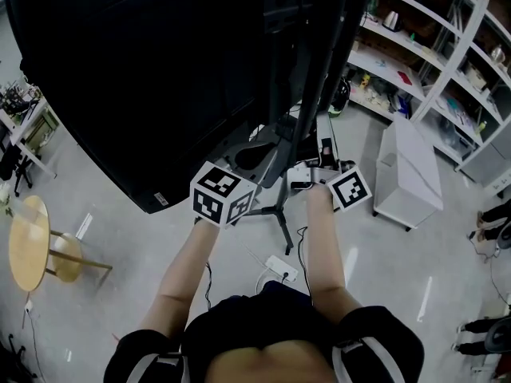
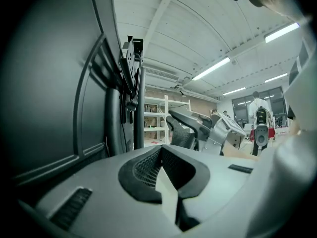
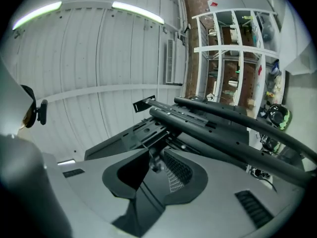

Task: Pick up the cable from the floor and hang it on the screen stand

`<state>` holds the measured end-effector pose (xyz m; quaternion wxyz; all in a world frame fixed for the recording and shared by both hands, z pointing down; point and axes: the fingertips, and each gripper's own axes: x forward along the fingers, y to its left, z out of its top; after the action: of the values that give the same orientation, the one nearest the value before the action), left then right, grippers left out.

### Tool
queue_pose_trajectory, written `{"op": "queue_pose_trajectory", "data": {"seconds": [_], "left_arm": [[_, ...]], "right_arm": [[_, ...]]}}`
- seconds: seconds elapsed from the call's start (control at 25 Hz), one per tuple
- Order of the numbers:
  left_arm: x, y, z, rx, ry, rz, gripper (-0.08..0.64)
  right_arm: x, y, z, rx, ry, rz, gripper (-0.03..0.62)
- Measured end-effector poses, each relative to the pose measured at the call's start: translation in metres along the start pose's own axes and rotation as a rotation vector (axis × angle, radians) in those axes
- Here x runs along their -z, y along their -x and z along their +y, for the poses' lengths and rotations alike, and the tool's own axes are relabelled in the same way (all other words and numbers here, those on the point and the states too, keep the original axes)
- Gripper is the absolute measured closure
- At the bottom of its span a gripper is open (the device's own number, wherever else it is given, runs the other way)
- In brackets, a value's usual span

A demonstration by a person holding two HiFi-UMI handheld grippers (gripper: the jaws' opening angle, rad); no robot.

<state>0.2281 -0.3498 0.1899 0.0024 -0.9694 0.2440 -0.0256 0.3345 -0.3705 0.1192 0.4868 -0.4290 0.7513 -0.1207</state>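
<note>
Left hand-held gripper (image 2: 161,150), jaws closed and empty, and right hand-held gripper (image 3: 153,158), jaws narrowly apart, are raised beside the screen stand (image 1: 307,94), probably to reach its hanging spot. Neither visibly holds the cable.

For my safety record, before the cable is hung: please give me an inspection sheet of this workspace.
Surface: grey floor, smooth and light.
Job's things: screen stand carries a big black screen; the job's own cable cannot be singled out.
Clutter: white power strip on the floor near the stand's feet.
Grippers: left claw shut, nothing in it; right claw slightly apart, a small dark thing in the gap, cannot tell what. Both are held up by the stand.
Cables: thin dark cable near the strip.
Surroundings: round table, white cabinet, shelves.
</note>
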Motion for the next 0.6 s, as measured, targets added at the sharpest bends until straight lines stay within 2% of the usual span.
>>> {"op": "queue_pose_trajectory", "data": {"seconds": [0.24,0.36,0.6], "left_arm": [[0.022,0.035,-0.026,0.012,0.128,-0.035,0.552],[0.029,0.054,-0.047,0.022,0.157,-0.075,0.552],[0.058,0.094,-0.075,0.011,0.178,-0.11,0.552]], "right_arm": [[0.049,0.063,0.019,0.092,0.091,0.175,0.495],[0.066,0.097,0.026,0.154,0.21,0.27,0.495],[0.113,0.161,0.052,0.222,0.44,0.497,0.495]]}}
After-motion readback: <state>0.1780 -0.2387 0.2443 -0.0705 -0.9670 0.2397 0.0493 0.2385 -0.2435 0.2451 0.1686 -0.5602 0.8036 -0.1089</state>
